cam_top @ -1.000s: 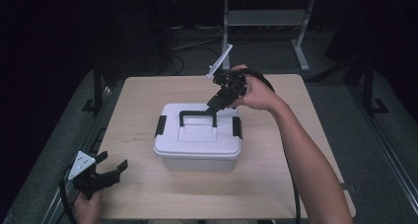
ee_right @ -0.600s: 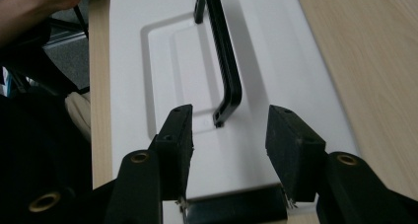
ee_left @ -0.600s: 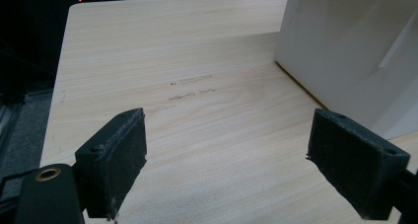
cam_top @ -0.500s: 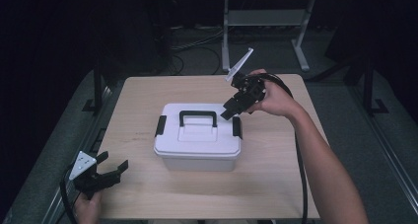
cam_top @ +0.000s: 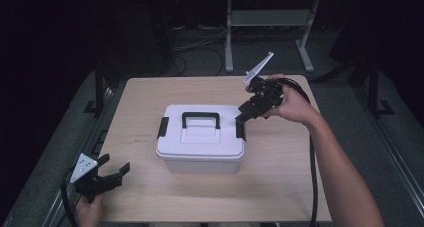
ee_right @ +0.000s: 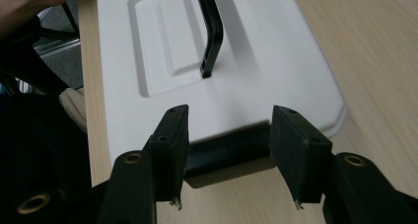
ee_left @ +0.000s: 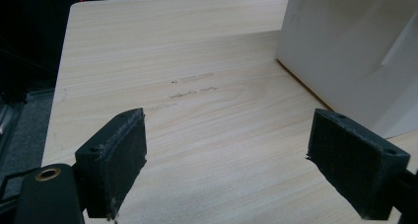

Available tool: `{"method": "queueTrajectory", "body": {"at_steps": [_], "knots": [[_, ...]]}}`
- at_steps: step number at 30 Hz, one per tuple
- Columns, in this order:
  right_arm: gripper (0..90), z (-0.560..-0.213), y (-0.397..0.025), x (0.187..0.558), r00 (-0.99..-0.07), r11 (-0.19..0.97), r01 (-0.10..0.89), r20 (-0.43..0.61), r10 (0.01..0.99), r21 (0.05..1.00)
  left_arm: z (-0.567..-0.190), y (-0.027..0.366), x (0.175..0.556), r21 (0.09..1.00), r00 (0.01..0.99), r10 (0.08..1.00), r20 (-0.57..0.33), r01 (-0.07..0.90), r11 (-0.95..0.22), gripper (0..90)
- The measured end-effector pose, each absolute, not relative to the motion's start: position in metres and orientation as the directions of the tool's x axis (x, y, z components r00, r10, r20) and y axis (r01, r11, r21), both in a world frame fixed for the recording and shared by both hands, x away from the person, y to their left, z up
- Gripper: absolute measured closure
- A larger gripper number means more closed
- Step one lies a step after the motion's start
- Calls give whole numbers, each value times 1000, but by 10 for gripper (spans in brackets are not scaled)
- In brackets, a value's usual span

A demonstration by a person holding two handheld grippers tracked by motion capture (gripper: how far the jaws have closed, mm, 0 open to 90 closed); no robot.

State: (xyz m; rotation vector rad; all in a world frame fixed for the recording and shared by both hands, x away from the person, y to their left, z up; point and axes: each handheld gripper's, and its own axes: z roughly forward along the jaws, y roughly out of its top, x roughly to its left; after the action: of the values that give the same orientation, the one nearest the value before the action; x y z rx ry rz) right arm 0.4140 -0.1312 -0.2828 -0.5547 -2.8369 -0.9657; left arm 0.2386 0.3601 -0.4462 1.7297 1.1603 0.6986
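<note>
The right tool (ee_right: pixel 224 157) stands with its jaws spread, one on either side of the black latch (ee_right: pixel 226 155) at the right end of the white storage box (cam_top: pixel 201 139). In the right gripper view the latch lies in the gap between the 2 pads, and neither pad clearly presses on it; whether they brush its edges I cannot tell. In the high view that tool (cam_top: pixel 244 113) comes down at a slant onto the same end of the box, held by the person's right hand (cam_top: pixel 287 104), with its cable trailing back along the forearm.

Past the latch, the lid (ee_right: pixel 256 61) is down and flat on the box, and the black carry handle (ee_right: pixel 212 29) runs along its middle. The box sits near the middle of the tabletop (cam_top: pixel 150 97). A second black latch (cam_top: pixel 162 127) sits on the box's left end, untouched.

The left tool (cam_top: pixel 107 174) rests low near the front left corner of the tabletop, well apart from the box's left end, jaws spread wide and holding nothing. In the left gripper view its 2 pads (ee_left: pixel 121 157) frame bare wood, with the white wall of the box (ee_left: pixel 355 51) off to one side.

The step in hand looks like releasing the right latch. The next move likely calls for closing or hooking the jaws on the latch and swinging it away from the lid's edge, without tipping or sliding the box. The left latch would then need the same before the lid can lift.
</note>
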Motion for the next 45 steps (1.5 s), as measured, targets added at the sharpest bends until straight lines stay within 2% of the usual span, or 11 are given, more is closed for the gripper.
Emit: {"method": "queueTrajectory", "body": {"at_steps": [45], "knots": [[457,-314,-197,389,-880,687,472,249,405,552,-446,359,238,904,394,919,-17,400,-154,141]]}}
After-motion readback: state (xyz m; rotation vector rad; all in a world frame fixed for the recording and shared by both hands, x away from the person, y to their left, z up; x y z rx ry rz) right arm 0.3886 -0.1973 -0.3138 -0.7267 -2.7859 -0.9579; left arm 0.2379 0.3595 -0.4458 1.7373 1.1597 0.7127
